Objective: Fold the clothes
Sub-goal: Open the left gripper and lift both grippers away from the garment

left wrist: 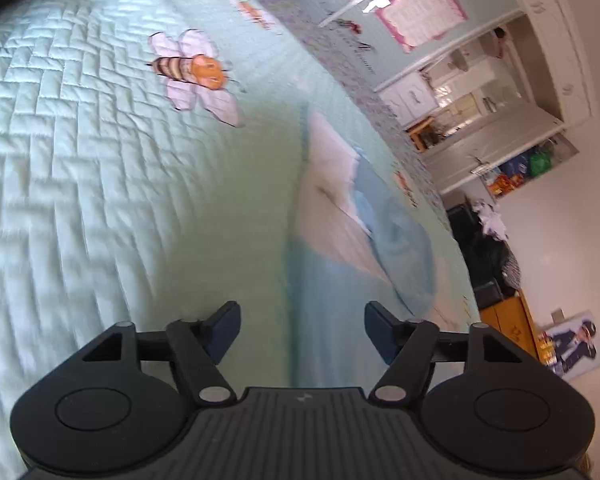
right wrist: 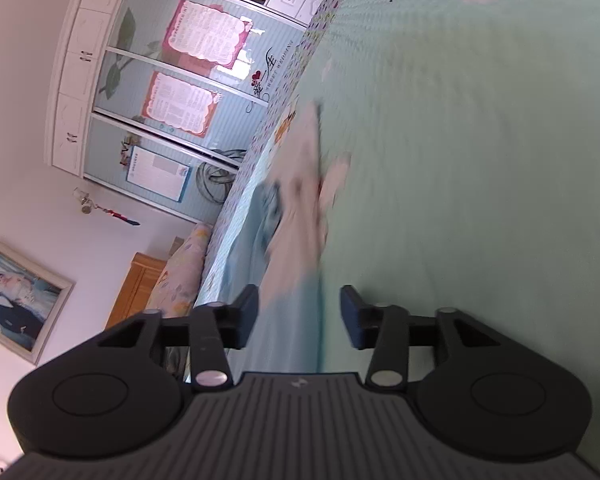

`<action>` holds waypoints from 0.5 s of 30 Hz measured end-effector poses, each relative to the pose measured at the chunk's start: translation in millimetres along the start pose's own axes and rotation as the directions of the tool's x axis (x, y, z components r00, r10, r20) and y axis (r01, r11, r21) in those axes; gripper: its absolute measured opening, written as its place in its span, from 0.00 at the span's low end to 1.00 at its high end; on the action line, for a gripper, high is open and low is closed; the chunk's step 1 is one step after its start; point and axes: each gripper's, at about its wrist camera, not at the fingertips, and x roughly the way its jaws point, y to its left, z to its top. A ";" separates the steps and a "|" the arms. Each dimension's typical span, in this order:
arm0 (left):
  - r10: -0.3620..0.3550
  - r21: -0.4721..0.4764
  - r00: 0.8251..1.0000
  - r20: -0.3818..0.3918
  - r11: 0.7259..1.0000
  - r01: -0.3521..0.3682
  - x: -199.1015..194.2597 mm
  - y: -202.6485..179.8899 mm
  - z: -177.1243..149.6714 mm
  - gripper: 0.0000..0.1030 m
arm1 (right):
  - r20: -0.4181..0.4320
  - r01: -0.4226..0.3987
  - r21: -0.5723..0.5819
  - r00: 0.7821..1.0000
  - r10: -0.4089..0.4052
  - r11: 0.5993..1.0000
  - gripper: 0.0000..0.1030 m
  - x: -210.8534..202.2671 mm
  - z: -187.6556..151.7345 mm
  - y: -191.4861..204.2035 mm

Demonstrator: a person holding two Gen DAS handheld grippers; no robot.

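Garment (left wrist: 340,216) lies flat beyond left tool's (left wrist: 302,330) parted jaws.

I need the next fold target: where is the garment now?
The garment lies on the quilt, ahead of the open left gripper, right of the bee patch.

A home bedroom: a pale green quilted bedspread (left wrist: 100,200) with an embroidered bee (left wrist: 192,70), white built-in wardrobe (right wrist: 84,80), framed wedding portrait (right wrist: 16,300).
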 end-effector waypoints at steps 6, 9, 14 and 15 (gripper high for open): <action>0.122 0.230 0.992 0.026 0.965 -0.124 -41.7 -65.0 -65.9 0.99 | -0.073 0.008 -0.080 0.997 -0.014 0.997 0.72 -38.1 -70.6 37.4; 0.122 0.238 0.993 -0.009 0.964 -0.116 -50.9 -68.6 -87.1 0.99 | -0.117 0.012 -0.100 0.993 -0.024 0.995 0.73 -48.0 -90.6 46.5; 0.155 0.096 0.981 -0.120 0.985 -0.144 -46.7 -45.9 -107.6 0.99 | -0.134 -0.002 -0.033 0.991 -0.003 0.999 0.74 -61.7 -110.9 37.8; 0.157 0.080 0.978 -0.134 0.986 -0.147 -45.7 -42.3 -110.2 0.99 | -0.133 -0.008 -0.018 0.991 0.006 1.000 0.74 -62.9 -112.6 36.3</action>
